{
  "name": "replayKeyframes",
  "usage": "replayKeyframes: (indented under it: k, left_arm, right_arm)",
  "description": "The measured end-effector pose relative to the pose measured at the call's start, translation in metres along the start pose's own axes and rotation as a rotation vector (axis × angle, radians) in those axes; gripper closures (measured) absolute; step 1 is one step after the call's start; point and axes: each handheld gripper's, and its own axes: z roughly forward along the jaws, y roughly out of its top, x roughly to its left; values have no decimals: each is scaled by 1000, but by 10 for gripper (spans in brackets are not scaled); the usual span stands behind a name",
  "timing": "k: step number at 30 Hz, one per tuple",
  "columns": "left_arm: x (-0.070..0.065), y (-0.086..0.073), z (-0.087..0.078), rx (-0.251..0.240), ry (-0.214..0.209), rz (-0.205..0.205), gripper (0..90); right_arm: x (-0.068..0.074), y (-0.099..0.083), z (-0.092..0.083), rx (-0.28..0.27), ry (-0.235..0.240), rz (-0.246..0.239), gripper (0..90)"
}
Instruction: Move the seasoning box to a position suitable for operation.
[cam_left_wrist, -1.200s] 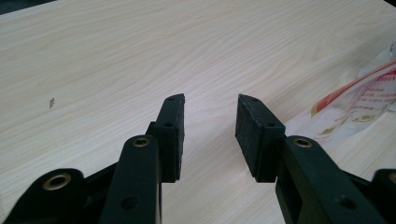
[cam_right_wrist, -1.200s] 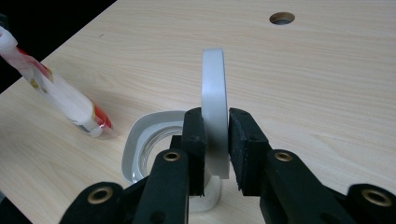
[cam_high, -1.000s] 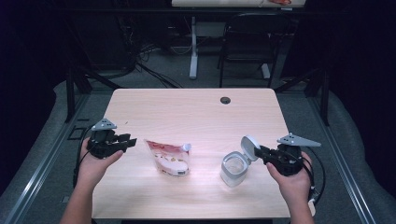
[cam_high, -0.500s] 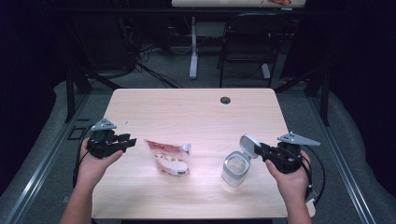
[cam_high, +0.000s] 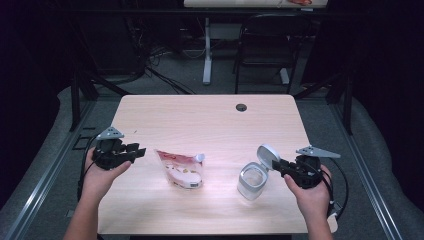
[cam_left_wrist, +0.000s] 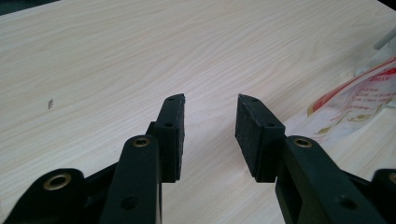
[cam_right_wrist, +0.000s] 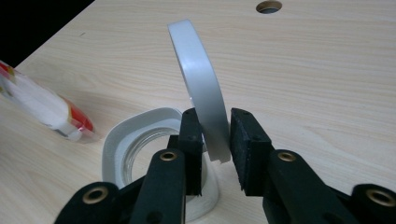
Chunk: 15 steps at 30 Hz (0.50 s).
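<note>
A clear jar (cam_high: 251, 181) with a white rim (cam_right_wrist: 116, 140) stands on the table at the front right, its white flip lid (cam_high: 268, 155) raised upright. My right gripper (cam_high: 278, 167) reaches in from the right. The lid (cam_right_wrist: 198, 79) stands edge-on between its jaws (cam_right_wrist: 215, 140), which have just been closing, and a thin gap shows at each pad. A red and clear pouch (cam_high: 181, 170) lies flat left of the jar. My left gripper (cam_high: 137, 151) hovers open over bare table at the left, nothing between its jaws (cam_left_wrist: 210, 126), with the pouch (cam_left_wrist: 359, 98) off to its right.
The light wooden table (cam_high: 210, 125) has a cable hole (cam_high: 241, 107) near its far edge. A dark chair (cam_high: 270, 40) and desk legs stand beyond the table. The pouch (cam_right_wrist: 42, 107) lies left of the jar in the right gripper view.
The right gripper has shifted slightly around the lid. The left gripper, the pouch and the jar have stayed where they were.
</note>
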Motion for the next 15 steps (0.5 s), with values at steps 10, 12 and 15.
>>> replayKeyframes:
  k: [10, 12, 15]
  left_arm:
    - [-3, 1, 2, 7, -7, 11, 631]
    - [-4, 1, 2, 7, -8, 11, 631]
    - [-3, 1, 1, 7, -10, 12, 630]
  right_arm:
    - [-1, 3, 9, -42, -21, -38, 769]
    - [-3, 3, 10, -52, -22, -37, 767]
    - [-3, 3, 8, -49, -14, -38, 750]
